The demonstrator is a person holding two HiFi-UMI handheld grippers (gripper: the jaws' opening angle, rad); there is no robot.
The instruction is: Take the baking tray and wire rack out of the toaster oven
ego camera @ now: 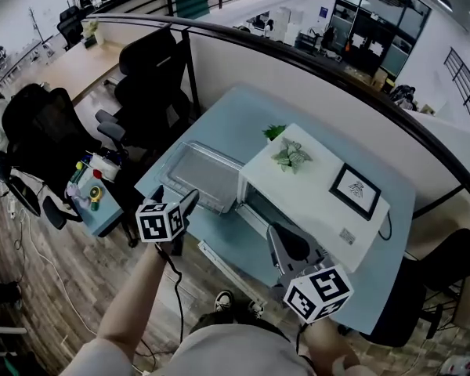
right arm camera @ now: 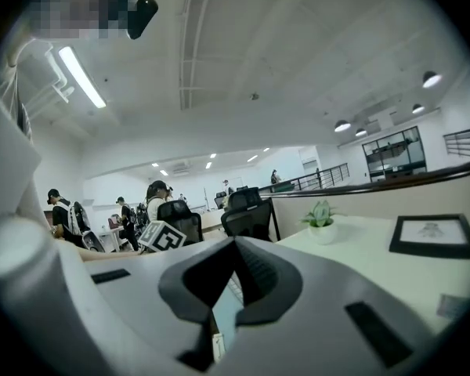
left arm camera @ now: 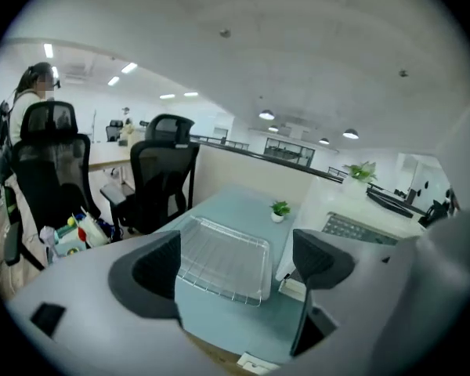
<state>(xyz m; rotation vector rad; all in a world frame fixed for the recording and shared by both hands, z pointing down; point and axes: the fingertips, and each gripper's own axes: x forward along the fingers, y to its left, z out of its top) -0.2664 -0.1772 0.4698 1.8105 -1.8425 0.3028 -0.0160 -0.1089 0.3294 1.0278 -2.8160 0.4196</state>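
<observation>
- Left gripper (ego camera: pixel 175 197): jaws apart, empty.
- Right gripper (right arm camera: pixel 233 266): jaws together, holding nothing.
- Wire rack (left arm camera: pixel 223 261) apparently lies on the baking tray (ego camera: pixel 202 175) on the table (ego camera: pixel 227 124), just beside the toaster oven (ego camera: pixel 313 190).
- Task looks finished.

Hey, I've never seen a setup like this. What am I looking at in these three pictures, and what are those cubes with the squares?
A person holds a hand tool with a two-jaw claw in each hand; the patterned cubes are part of them. One picture is from a head camera, the others ride on each claw. On the blue table stands a white toaster oven; a wire rack lies beside it. The left claw is open, the right claw shut; both empty.
</observation>
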